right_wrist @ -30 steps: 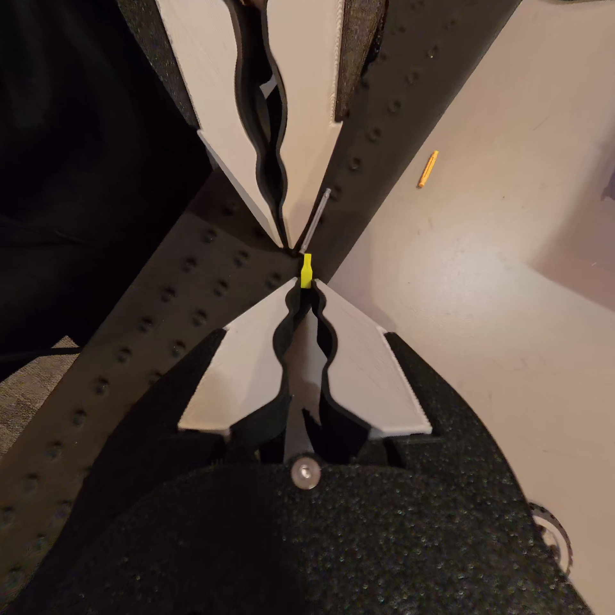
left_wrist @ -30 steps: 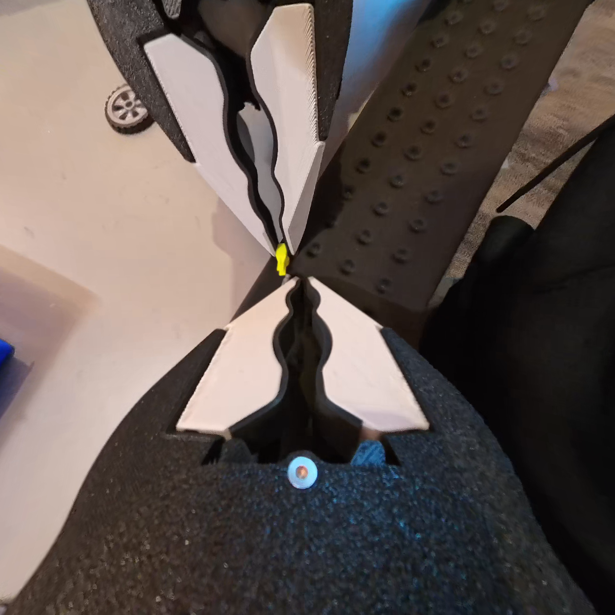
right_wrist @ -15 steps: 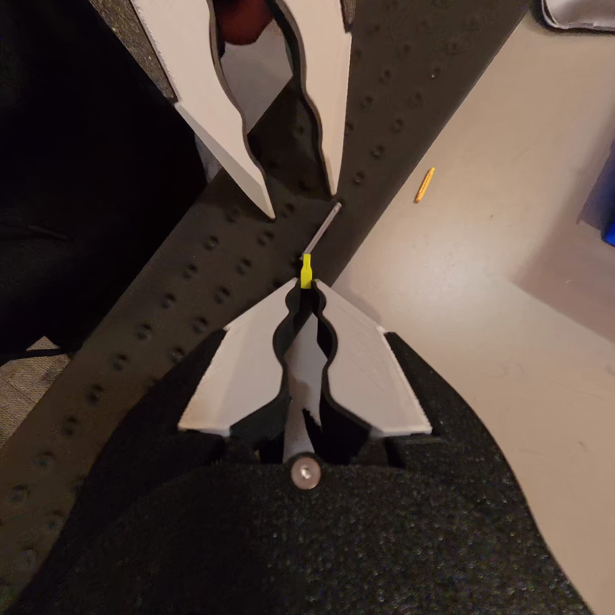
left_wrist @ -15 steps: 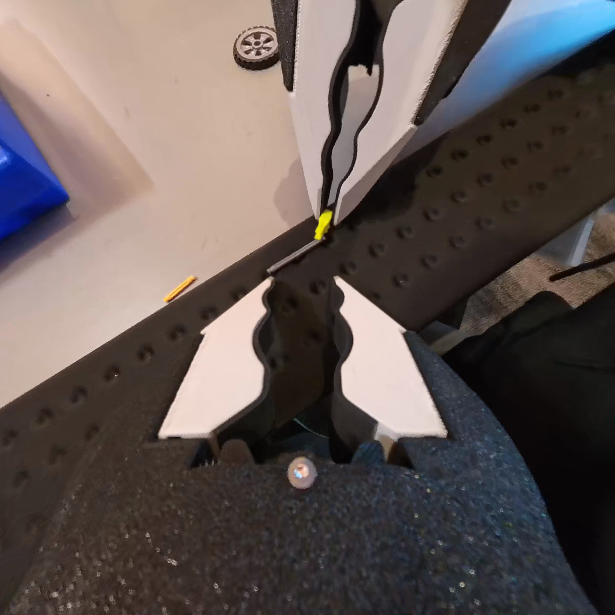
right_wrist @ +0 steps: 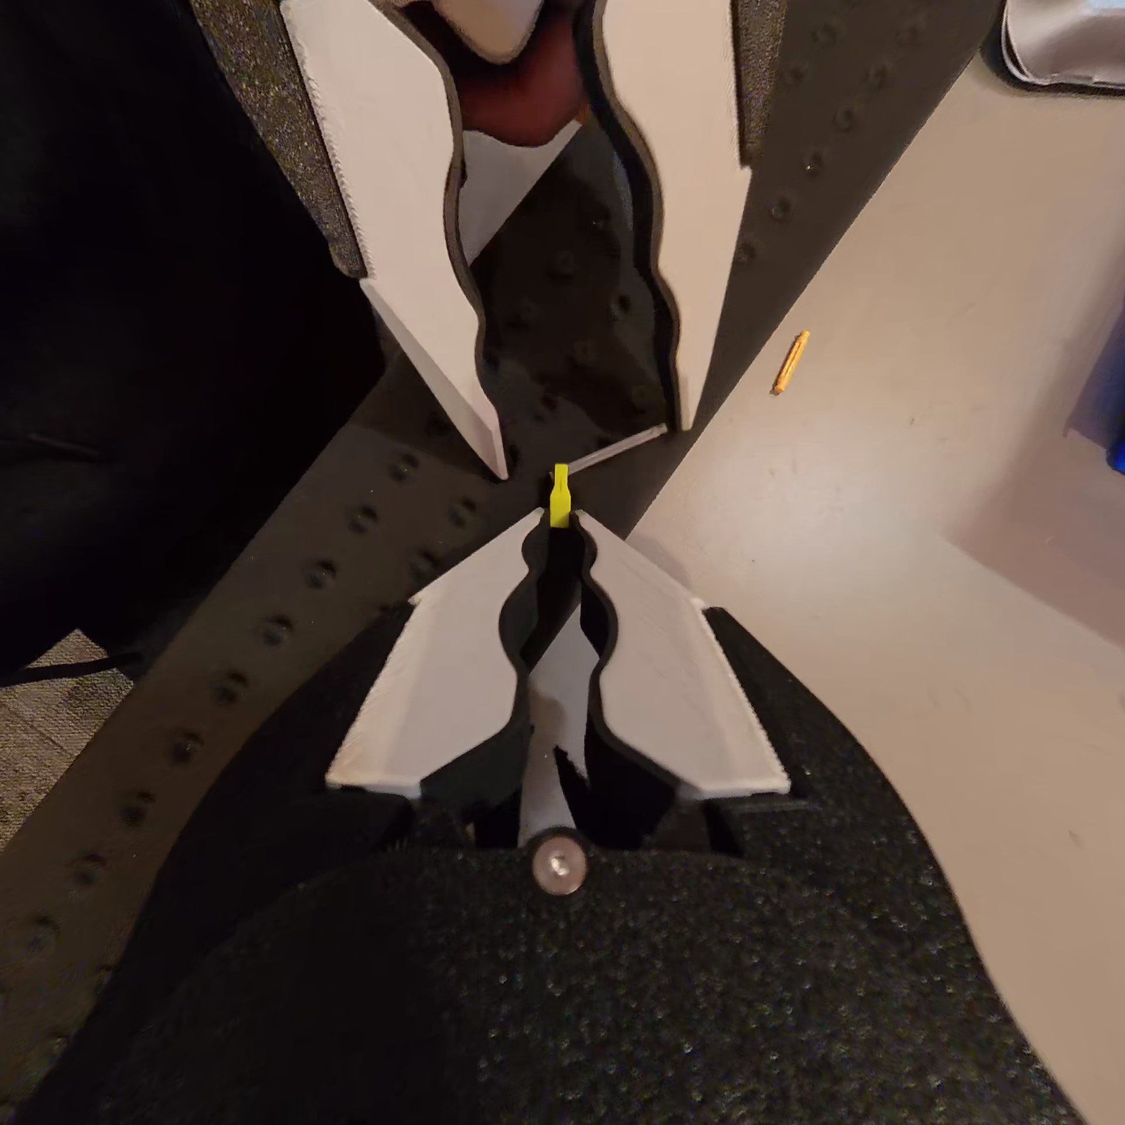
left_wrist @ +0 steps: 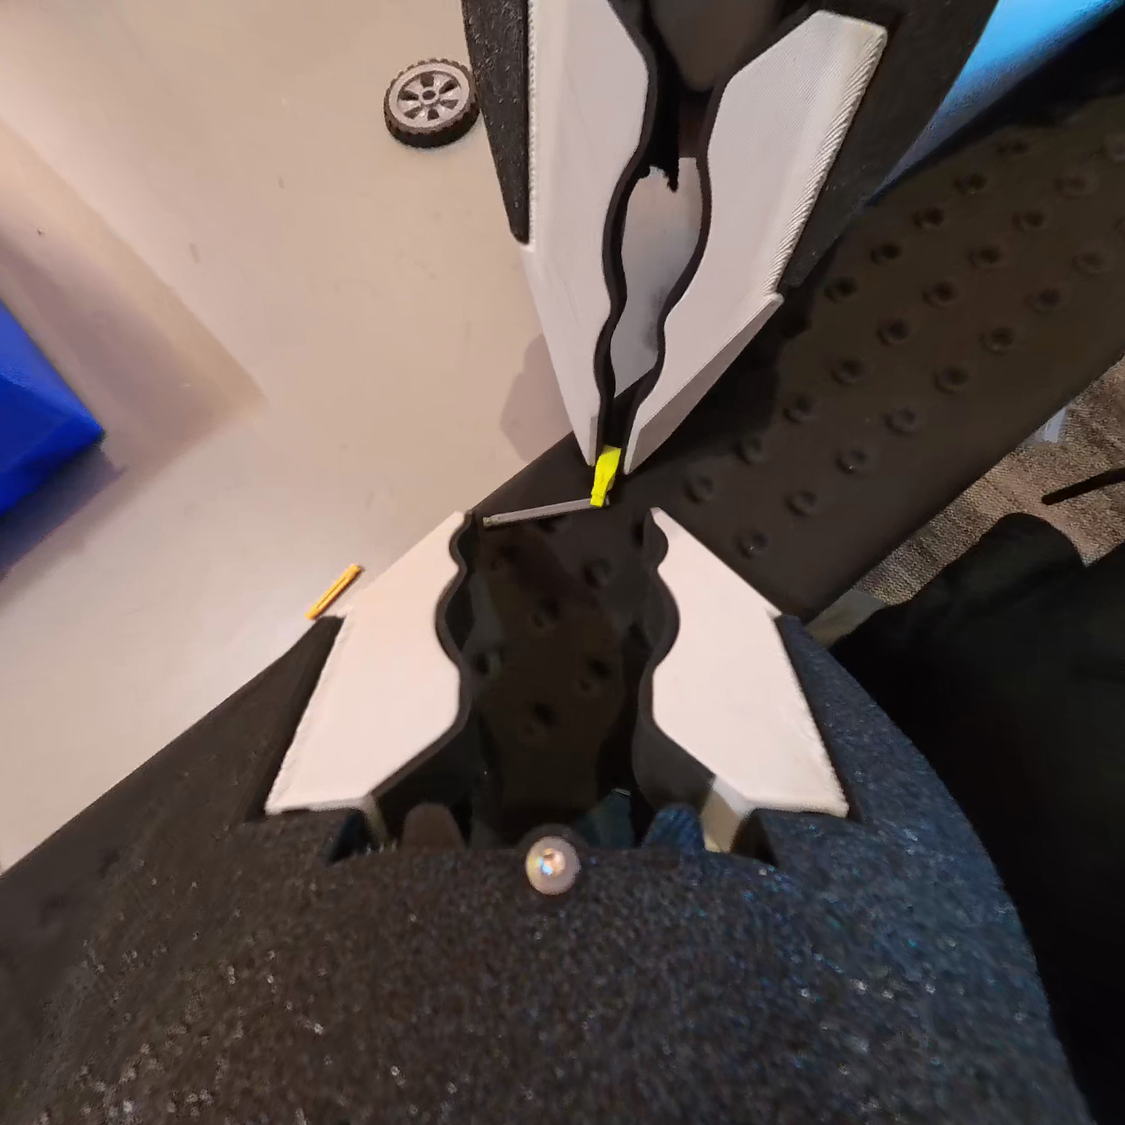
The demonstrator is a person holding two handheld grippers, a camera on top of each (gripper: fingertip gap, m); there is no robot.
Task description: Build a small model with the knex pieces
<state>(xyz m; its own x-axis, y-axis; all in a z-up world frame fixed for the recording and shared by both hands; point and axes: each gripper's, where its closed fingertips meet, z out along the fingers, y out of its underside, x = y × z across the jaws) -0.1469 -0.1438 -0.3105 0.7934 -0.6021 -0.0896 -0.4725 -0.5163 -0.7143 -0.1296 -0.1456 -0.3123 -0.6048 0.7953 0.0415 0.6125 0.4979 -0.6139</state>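
My right gripper [right_wrist: 560, 514] is shut on a small yellow plastic piece [right_wrist: 559, 496] with a thin grey rod [right_wrist: 618, 449] sticking out sideways from it. It hovers over a black studded strip [right_wrist: 274, 609] at the table edge. My left gripper [left_wrist: 560, 516] is open and empty, facing the right gripper tip to tip. The rod's [left_wrist: 539, 510] free end lies right by one of its fingertips [left_wrist: 466, 523]. In the left wrist view the right gripper [left_wrist: 612, 450] comes down from above with the yellow piece [left_wrist: 602, 475]. In the right wrist view the left gripper [right_wrist: 590, 450] shows its jaws spread wide.
A beige table [left_wrist: 274, 304] carries a small grey toy wheel [left_wrist: 429, 103], a short orange pin [left_wrist: 333, 592] [right_wrist: 790, 362] and a blue object [left_wrist: 30, 426] at the left. The black strip [left_wrist: 883, 365] runs along the table edge; carpet [left_wrist: 1035, 475] and dark cloth lie beyond. Both grippers' tips are close together, under 4 cm apart.
My left gripper, shut at the yellow piece one second ago, has opened and drawn back a little. The right gripper keeps hold of the piece, and the rod now shows swung sideways.
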